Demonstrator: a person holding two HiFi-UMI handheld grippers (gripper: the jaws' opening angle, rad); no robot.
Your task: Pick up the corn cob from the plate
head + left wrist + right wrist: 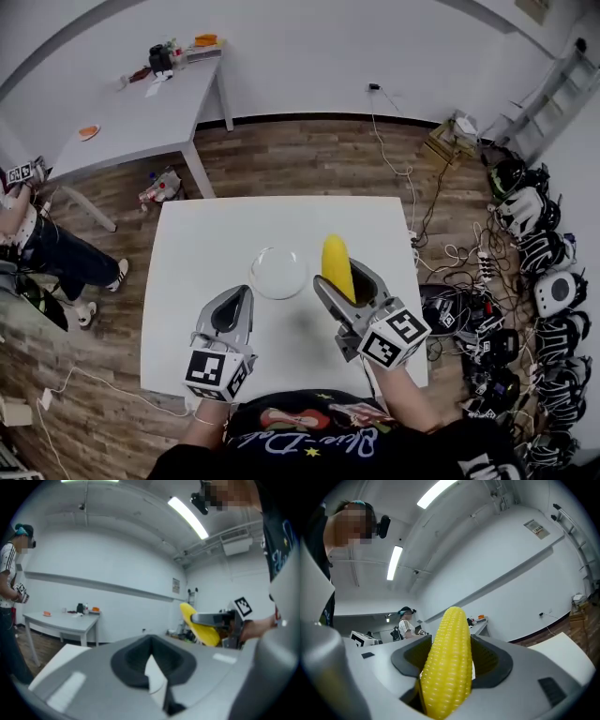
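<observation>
**State.** The right hand-held gripper is clamped on the yellow corn cob. The cob is clear of the round clear glass plate and sits just to the plate's right. In the right gripper view the jaws grip the cob's lower part, and most of its length projects beyond them. The left hand-held gripper has its jaws together with nothing between them, near the plate's left side.

**Hazards.**
- The grip is low on a long, rounded body. A quick swing or tilt could pivot the cob between the jaws or let it slip out.
- A dropped cob could strike the glass plate beside it, or roll across the white surface.
- The left hand-held gripper could nudge the plate if moved sideways.

**Clearance.** The far half of the surface is bare. The right hand-held gripper works near the surface's right edge. Beyond that edge, cables and headsets lie on the floor.
</observation>
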